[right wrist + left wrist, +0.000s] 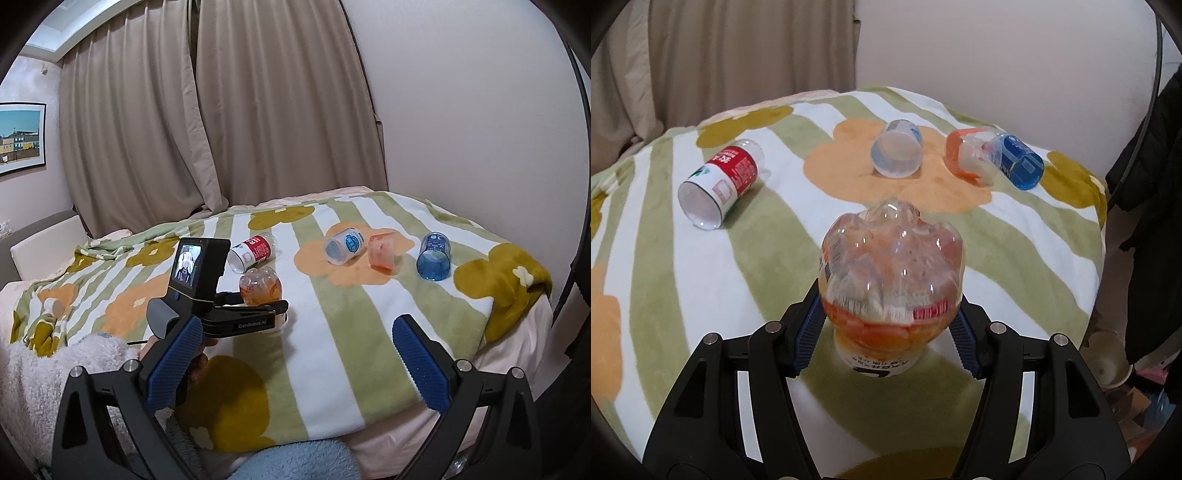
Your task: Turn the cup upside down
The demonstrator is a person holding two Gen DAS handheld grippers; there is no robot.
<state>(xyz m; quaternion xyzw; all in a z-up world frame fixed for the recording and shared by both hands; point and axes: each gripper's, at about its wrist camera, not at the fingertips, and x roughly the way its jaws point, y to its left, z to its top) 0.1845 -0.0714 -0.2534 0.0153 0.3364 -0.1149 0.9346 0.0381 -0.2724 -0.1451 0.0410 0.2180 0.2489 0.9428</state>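
My left gripper (pixel 886 332) is shut on a clear plastic cup with an orange label (pixel 892 273), held bottom-up with its mouth just above or on the blanket. It also shows in the right wrist view (pixel 260 286), between the left gripper's fingers (pixel 255 312). My right gripper (pixel 295 354) is open and empty, hovering over the near edge of the bed. Several other cups lie on their sides farther back: a red-and-white one (pixel 720 182), a clear one (pixel 897 149), an orange one (pixel 971 155) and a blue one (pixel 1021 162).
A green-and-white striped blanket with orange and mustard flowers (pixel 701 295) covers the bed. Beige curtains (pixel 207 110) and a wall stand behind it. Dark clothing (pixel 1148 184) hangs at the right. A fluffy white cloth (pixel 44 369) lies at the near left.
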